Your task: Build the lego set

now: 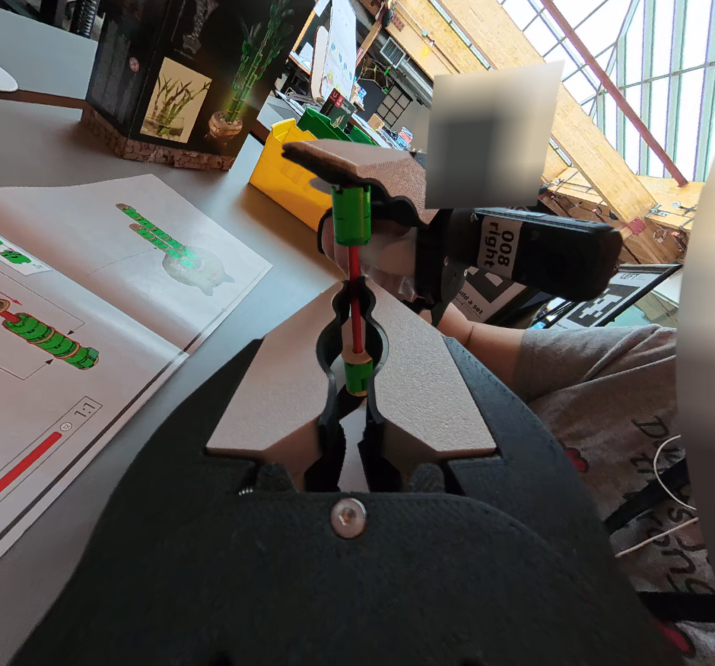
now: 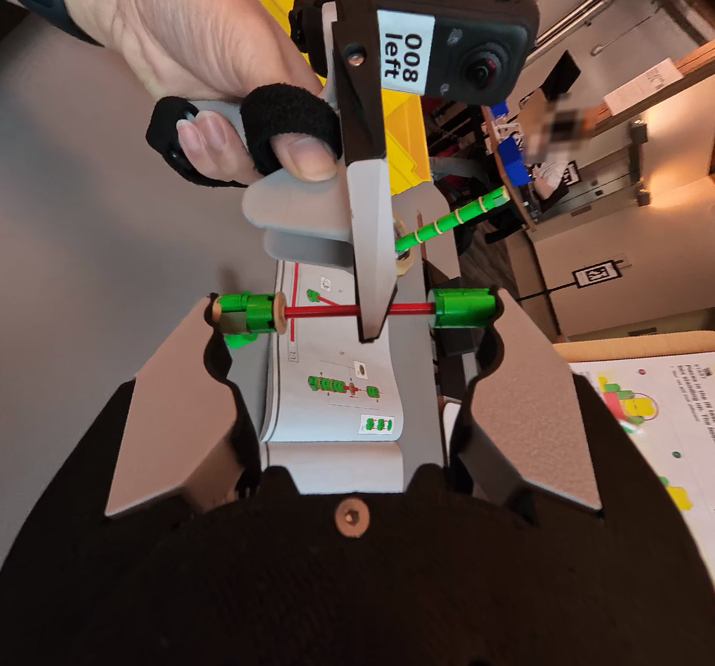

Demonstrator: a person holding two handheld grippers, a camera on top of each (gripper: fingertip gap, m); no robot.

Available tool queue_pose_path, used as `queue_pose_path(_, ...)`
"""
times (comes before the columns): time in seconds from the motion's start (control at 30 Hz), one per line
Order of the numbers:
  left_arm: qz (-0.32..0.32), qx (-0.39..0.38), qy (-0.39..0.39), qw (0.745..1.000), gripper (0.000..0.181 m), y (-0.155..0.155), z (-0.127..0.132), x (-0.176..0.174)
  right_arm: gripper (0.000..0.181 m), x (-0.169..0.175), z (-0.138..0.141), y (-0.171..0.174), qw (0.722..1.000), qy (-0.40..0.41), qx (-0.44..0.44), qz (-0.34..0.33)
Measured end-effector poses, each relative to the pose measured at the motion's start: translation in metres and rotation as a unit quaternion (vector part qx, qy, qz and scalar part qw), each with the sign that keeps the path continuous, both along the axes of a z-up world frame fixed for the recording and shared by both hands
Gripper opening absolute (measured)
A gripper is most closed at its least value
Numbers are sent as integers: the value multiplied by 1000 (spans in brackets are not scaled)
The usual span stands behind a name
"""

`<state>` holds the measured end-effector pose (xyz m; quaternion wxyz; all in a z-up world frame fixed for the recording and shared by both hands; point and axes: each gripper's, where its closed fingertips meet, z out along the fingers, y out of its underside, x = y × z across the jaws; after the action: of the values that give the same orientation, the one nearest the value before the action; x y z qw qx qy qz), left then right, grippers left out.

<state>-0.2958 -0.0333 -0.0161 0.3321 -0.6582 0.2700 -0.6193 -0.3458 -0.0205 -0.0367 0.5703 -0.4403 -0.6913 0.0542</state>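
Observation:
A thin red axle [image 1: 355, 301] carries a green cylinder [image 1: 350, 216] at its far end and a shorter green piece with tan discs [image 1: 358, 374] at its near end. My left gripper [image 1: 354, 285] is shut on the bare middle of the axle. In the right wrist view the axle [image 2: 329, 311] lies crosswise, with the left gripper [image 2: 373, 324] clamped on it from above. My right gripper [image 2: 356, 309] stands wide, one fingertip on the tan-disc end [image 2: 216, 311] and the other on the green cylinder's end [image 2: 462, 307]. One of its fingers [image 1: 340, 164] caps the cylinder.
An open instruction booklet [image 1: 116, 280] lies on the grey table [image 1: 46, 144], also seen below the axle [image 2: 332, 396]. A dark set box [image 1: 174, 67], a yellow bin [image 1: 278, 171] and a green bin [image 1: 332, 125] stand behind. A built green stalk [image 2: 449, 222] stands beyond. A person's hand [image 2: 193, 48] holds the left gripper. Both grippers' tips are close together, under 4 cm apart.

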Motion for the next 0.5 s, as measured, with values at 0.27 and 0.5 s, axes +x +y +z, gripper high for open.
queue_pose_path(0.27, -33, 33, 21, 999, 2, -13, -1, 7, 132, 3, 13, -3, 999, 25, 24, 13)
queue_pose_path(0.5, -15, 56, 4, 998, 1, -13, 11, 2, 136, 3, 33, -1, 995, 66, 72, 0)
